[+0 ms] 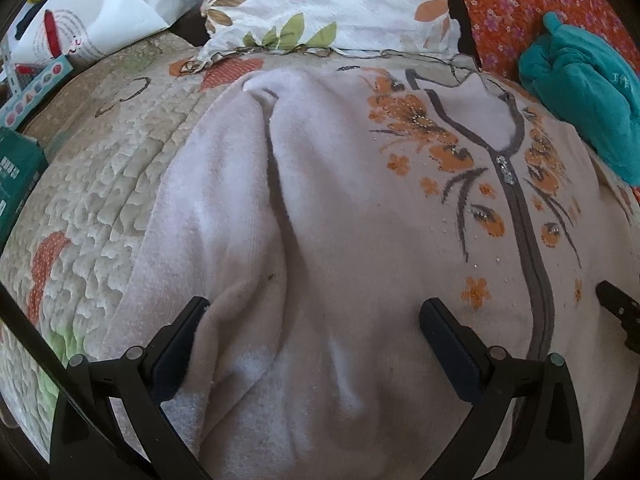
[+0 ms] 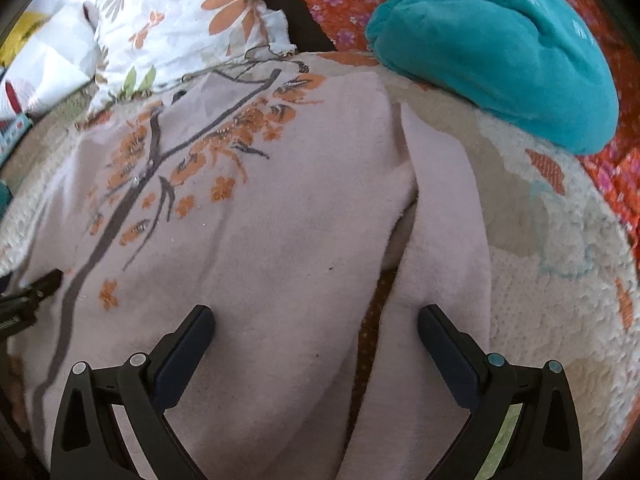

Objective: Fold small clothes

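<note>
A quilted bedspread (image 1: 100, 184) covers the bed, bare along its left and right edges. A pale pink sweater (image 1: 340, 240) lies flat across its middle — zipper up, sleeves alongside. A teal garment (image 2: 500, 52) sits bunched beyond the sweater's shoulder. Left tongs (image 1: 316, 344) and right tongs (image 2: 316, 344) hover wide apart, holding nothing.

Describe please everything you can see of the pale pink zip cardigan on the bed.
The cardigan is pale pink, of a soft, fuzzy knit. A grey zipper runs down its front, closed, with orange flowers and grey stems on both sides, dotted with small beads. It lies front up and spread out on a quilted bedspread, both sleeves lying along the body. The left gripper and right gripper are open above it, holding nothing. A teal garment lies nearby.
</note>
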`<state>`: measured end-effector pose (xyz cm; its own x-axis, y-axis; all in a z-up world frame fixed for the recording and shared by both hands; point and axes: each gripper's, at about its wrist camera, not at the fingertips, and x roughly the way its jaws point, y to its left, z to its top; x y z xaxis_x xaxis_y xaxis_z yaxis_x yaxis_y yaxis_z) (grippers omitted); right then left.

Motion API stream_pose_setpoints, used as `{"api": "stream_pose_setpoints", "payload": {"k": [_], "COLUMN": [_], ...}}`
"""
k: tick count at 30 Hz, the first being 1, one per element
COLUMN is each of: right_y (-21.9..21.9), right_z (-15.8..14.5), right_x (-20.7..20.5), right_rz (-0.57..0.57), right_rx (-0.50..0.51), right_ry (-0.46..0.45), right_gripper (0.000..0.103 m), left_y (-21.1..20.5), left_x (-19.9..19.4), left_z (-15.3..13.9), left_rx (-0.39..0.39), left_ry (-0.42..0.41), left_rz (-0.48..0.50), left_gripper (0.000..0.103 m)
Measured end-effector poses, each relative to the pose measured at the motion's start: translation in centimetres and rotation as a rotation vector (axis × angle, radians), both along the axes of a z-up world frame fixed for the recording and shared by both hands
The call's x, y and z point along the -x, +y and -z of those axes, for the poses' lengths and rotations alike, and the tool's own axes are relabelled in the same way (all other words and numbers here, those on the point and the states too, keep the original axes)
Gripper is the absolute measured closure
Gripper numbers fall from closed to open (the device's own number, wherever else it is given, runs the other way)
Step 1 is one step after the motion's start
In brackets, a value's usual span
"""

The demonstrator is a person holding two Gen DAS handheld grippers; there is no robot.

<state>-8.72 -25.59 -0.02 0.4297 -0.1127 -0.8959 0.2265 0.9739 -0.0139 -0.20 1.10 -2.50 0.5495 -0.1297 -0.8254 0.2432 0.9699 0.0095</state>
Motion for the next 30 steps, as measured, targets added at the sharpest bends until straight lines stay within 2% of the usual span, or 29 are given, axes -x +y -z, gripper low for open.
{"api": "stream_pose_setpoints", "payload": {"k": [2,6,9,14,17,20,27,30], "right_y": [0.0,-0.2,-0.4,-0.3,0.9,2.8,6.0,6.4], "right_z": [-0.1,-0.5,-1.5,-3.7,-5.3,-6.5,-7.2,-6.4], "right_x": [0.0,0.4,1.4,3.0,3.8,5.1,8.8,8.8], "right_rz": [0.001,0.009,0.042,0.098,0.077,0.033,-0.006,-0.051], "right_rx": [0.000,-0.006,-0.012,-0.046,-0.012,0.047,0.149,0.119], "right_ry": [-0.011,-0.079,-0.135,-0.196,-0.202,-0.214,-0.295,-0.261], "right_gripper": [0.000,0.001,0.012,0.015,0.015,0.015,0.016,0.016], "left_y": [0.0,1.3,2.7,4.5,5.4,5.9,7.2,7.0], "left_x": [-0.1,0.8,2.5,5.2,6.3,6.7,6.1,6.0], "left_z": [-0.4,-2.0,-4.0,-7.0,-7.8,-7.6,-4.5,-3.2], "left_rx": [-0.009,-0.015,-0.013,-0.045,-0.038,-0.026,0.042,0.026], "left_ry": [0.018,-0.008,-0.052,-0.127,-0.153,-0.149,-0.016,0.011], "left_rz": [0.008,-0.059,-0.089,-0.077,-0.072,-0.077,-0.140,-0.140], "left_gripper": [0.000,0.000,0.000,0.000,0.000,0.000,0.000,0.000]}}
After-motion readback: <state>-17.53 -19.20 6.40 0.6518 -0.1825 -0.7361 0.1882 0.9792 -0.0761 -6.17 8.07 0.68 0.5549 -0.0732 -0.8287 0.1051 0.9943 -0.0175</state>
